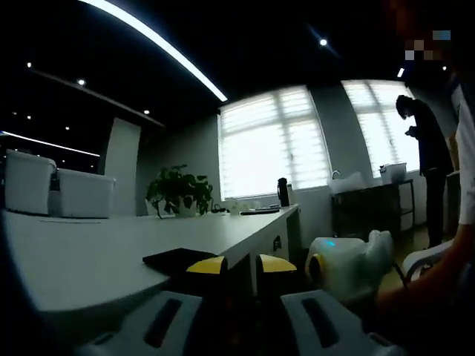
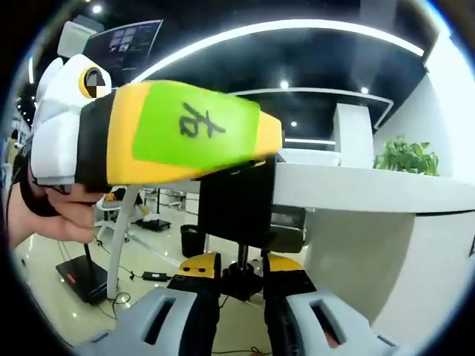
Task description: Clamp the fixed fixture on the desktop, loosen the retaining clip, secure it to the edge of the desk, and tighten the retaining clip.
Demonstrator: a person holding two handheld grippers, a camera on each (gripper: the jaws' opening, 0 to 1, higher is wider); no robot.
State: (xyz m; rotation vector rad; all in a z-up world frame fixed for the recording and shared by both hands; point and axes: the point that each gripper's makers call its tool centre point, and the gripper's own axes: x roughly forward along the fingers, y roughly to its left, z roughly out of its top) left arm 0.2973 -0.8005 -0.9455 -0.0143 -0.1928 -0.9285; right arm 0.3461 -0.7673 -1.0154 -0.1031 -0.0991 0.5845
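White desk [image 1: 96, 252], dark flat pad [image 1: 177, 259], potted plant [image 1: 178, 191]

Fixture [image 2: 237, 211] at desk [image 2: 371, 185] edge, clamp screw [image 2: 243, 259] hanging below, between right gripper [image 2: 241, 271] jaws. Left gripper [image 2: 156, 133] above fixture. Potted plant [image 1: 178, 189] on desk, far end.

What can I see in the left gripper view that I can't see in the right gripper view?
Left gripper view: bright windows, a person standing, a dark bottle and the flat top of the desk.

Right gripper view: the clamp screw under the desk, flanked by the jaws of the right hand-held gripper. You can also see the floor and the green-labelled left hand-held gripper.

Both: the black fixture on the desk edge and the leafy plant.
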